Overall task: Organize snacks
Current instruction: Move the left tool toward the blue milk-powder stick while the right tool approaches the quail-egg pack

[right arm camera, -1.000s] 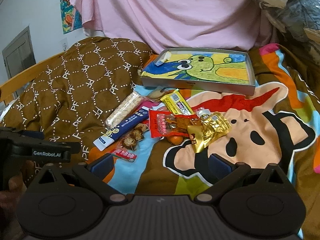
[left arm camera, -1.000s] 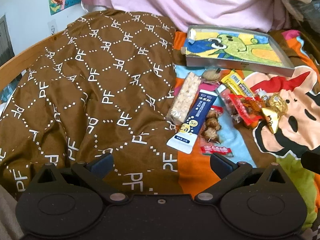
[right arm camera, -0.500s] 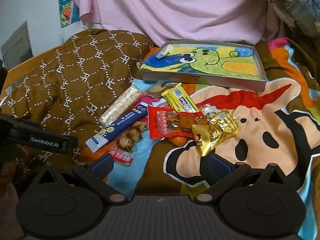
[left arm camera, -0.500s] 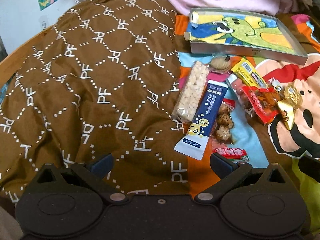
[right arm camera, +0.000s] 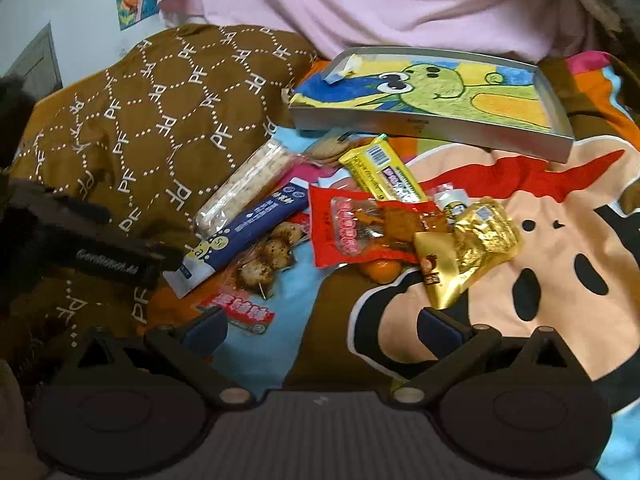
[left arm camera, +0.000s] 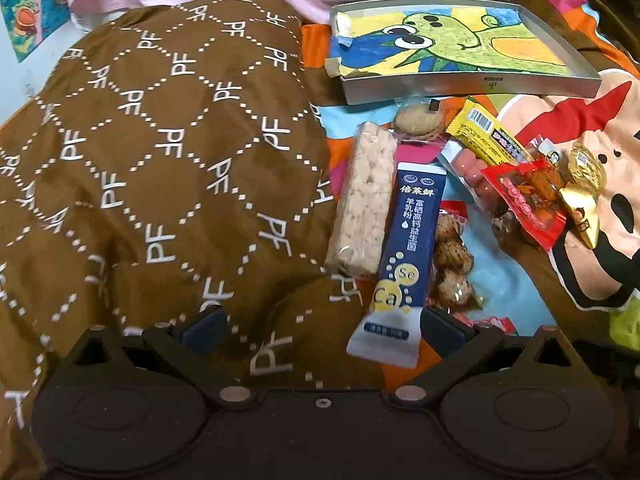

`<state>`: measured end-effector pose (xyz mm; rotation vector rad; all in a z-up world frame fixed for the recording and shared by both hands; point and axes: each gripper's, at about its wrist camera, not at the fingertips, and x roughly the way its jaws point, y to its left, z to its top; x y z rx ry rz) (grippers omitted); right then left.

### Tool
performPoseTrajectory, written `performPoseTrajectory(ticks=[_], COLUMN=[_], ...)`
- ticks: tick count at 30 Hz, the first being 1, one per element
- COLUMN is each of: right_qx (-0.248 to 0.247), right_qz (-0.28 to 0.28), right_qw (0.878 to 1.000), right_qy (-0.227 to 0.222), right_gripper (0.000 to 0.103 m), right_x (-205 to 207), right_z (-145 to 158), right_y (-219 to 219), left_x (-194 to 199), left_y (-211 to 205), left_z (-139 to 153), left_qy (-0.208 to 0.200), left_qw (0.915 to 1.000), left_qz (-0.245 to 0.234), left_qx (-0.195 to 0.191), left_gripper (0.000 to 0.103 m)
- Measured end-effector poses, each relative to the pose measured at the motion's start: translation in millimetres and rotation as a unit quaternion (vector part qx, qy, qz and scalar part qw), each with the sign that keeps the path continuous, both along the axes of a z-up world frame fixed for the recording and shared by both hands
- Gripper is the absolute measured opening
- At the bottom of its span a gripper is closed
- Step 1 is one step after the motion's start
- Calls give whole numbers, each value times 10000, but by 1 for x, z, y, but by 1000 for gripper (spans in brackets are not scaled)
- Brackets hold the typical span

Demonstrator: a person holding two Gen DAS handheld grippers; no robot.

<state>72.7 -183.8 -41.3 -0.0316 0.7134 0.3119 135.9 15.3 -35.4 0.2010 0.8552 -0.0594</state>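
Several snacks lie in a loose pile on a cartoon blanket. A blue sachet [left arm camera: 404, 256] lies beside a pale rice bar [left arm camera: 362, 204], a skewer pack [left arm camera: 452, 268], a yellow bar [left arm camera: 488, 138], a red pouch [left arm camera: 524, 200] and a gold pouch [left arm camera: 584, 192]. My left gripper [left arm camera: 322, 328] is open; the sachet's lower end lies between its fingers. My right gripper [right arm camera: 322, 326] is open and empty, just in front of the red pouch [right arm camera: 368, 228] and gold pouch [right arm camera: 468, 244]. A shallow grey tray [right arm camera: 424, 126] with a dinosaur drawing sits behind the pile.
A brown patterned quilt [left arm camera: 160, 160] is bunched up left of the snacks. A pink cloth [right arm camera: 360, 4] hangs behind the tray. The left gripper's body [right arm camera: 80, 248] shows at the left edge of the right wrist view.
Both grippers have moved forward and down toward the snacks. The blue sachet's end now lies between my left fingers. Both grippers stay open.
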Motion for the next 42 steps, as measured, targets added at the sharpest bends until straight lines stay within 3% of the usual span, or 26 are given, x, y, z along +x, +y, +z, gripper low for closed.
performPoseTrajectory(ticks=[10,17,42], right_qx=[-88,-148,-293], right_qz=[64,119,355], right_qw=[9999,9996,9989], right_qy=[135,197,-6], right_gripper=[103,103,103], right_x=[11,19,40], right_z=[-8,-17,-37], right_y=[12,23,64], left_x=[24,37,46], left_y=[-2,5,7], left_z=[-13,-19,-24], left_qy=[193,418,511], left_qw=[9983,9961,9938], left_qz=[-398,-404,-641], left_qx=[-383,-657,-751], left_gripper=[102,102,102])
